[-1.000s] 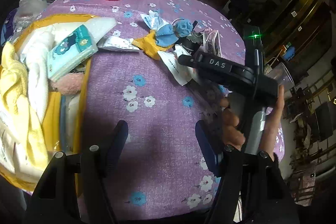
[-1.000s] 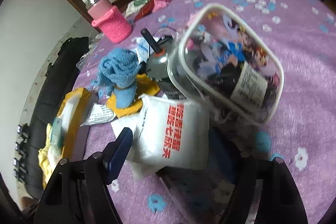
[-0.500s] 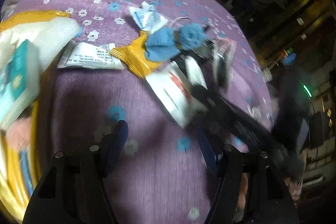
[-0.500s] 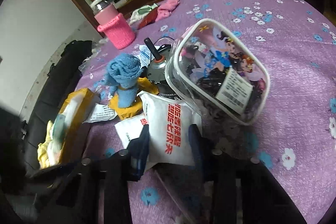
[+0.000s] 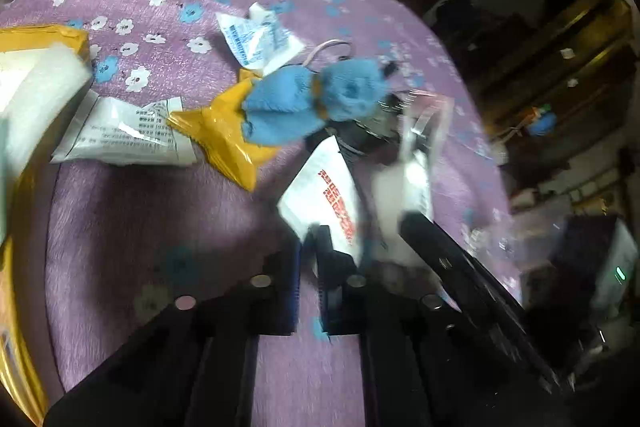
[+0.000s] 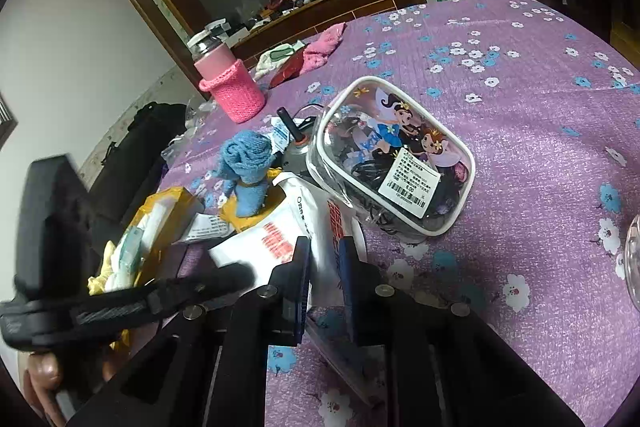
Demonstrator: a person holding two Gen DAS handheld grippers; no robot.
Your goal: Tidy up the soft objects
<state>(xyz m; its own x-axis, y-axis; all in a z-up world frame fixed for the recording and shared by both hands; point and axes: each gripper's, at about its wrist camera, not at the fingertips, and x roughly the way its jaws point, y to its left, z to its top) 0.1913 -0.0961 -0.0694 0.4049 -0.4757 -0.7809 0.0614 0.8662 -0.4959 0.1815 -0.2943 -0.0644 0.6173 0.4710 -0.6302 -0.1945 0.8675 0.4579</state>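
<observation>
because both the right claw and the left claw have just been closing, each now pinches an edge of the white packet, which lies on the desk below the blue cloth. if they pull apart, the thin packet may tear or slip.

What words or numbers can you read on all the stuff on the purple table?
"6.00": price on the white sticker on the clear cartoon pouch; the sticker's other print and barcode digits are too small.
Red characters on the white packet: big, but too warped to read.
Blue print on the crumpled wrapper: too blurred.
Black print on the flat white packet: too small.
No other readable text.
</observation>
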